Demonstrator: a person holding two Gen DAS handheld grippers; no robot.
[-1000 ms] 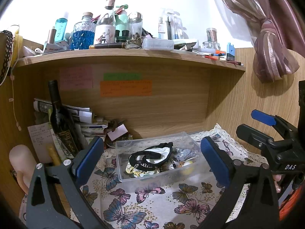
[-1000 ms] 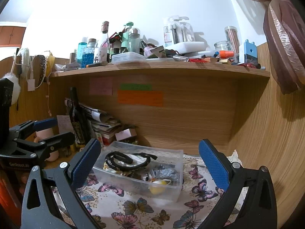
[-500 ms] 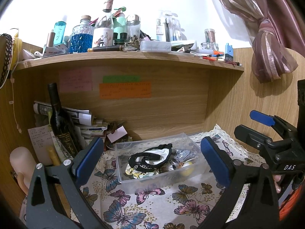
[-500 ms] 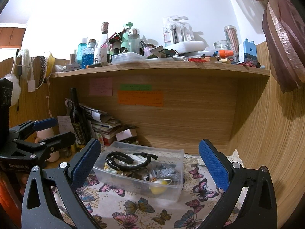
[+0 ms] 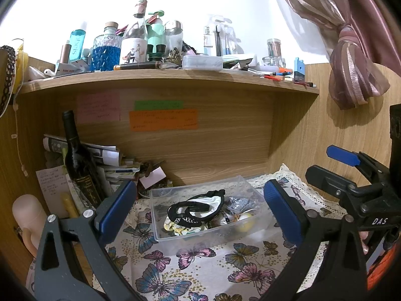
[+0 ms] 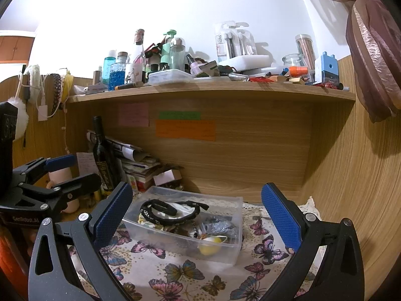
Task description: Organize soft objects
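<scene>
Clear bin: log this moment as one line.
left gripper: open | right gripper: open | bin: on cloth, holds headbands

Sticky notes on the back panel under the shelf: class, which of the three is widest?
The orange sticky note, lowest of the three, below the green sticky note and right of the pink sticky note.

Both views shift only slightly. In the left wrist view the clear plastic box of soft items [image 5: 208,215] sits a little higher in frame between the wide-spread blue pads than a second ago. In the right wrist view the same box [image 6: 185,225] barely moves.
</scene>
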